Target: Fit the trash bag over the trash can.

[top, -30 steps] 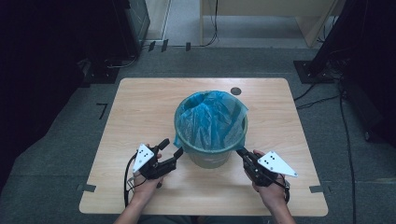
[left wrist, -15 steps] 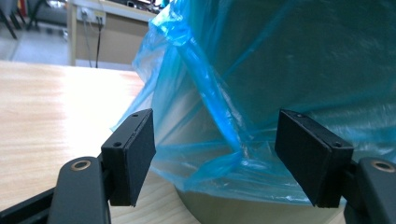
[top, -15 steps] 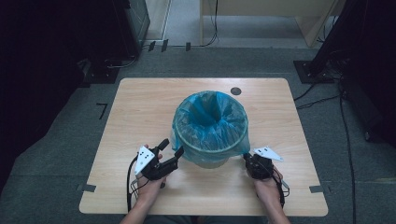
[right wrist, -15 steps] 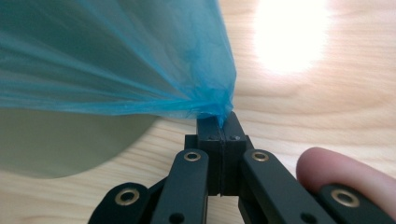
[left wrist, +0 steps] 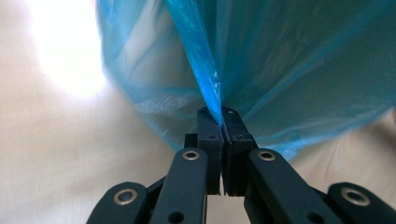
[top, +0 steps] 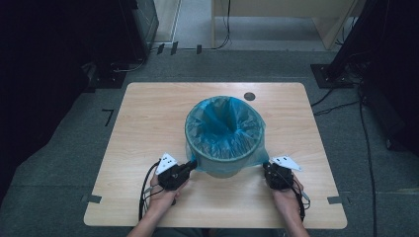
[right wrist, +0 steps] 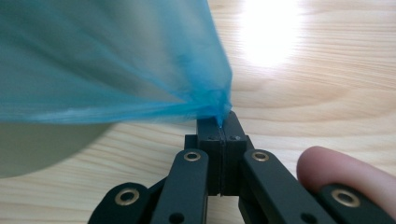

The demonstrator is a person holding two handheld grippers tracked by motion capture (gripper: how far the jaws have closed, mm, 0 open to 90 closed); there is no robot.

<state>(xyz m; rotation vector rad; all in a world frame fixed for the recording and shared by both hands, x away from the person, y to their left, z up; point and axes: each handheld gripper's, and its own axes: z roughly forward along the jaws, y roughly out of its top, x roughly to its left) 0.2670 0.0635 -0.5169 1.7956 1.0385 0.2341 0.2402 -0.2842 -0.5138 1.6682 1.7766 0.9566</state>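
Left tongs (left wrist: 223, 122) just closed on the blue bag (top: 225, 126); right tongs (right wrist: 219, 122) pinch its hem too.

this looks to me like a lab or recording room rather than a home. i sit at a plain pale wooden table (top: 148, 128) on grey carpet floor (top: 59, 197), its near corners fixed with strips of grey tape (top: 91, 198). black cables (top: 225, 29) run across the floor, dark equipment stands (top: 341, 64) stand around, and a black mark (top: 107, 116) is taped on the carpet.
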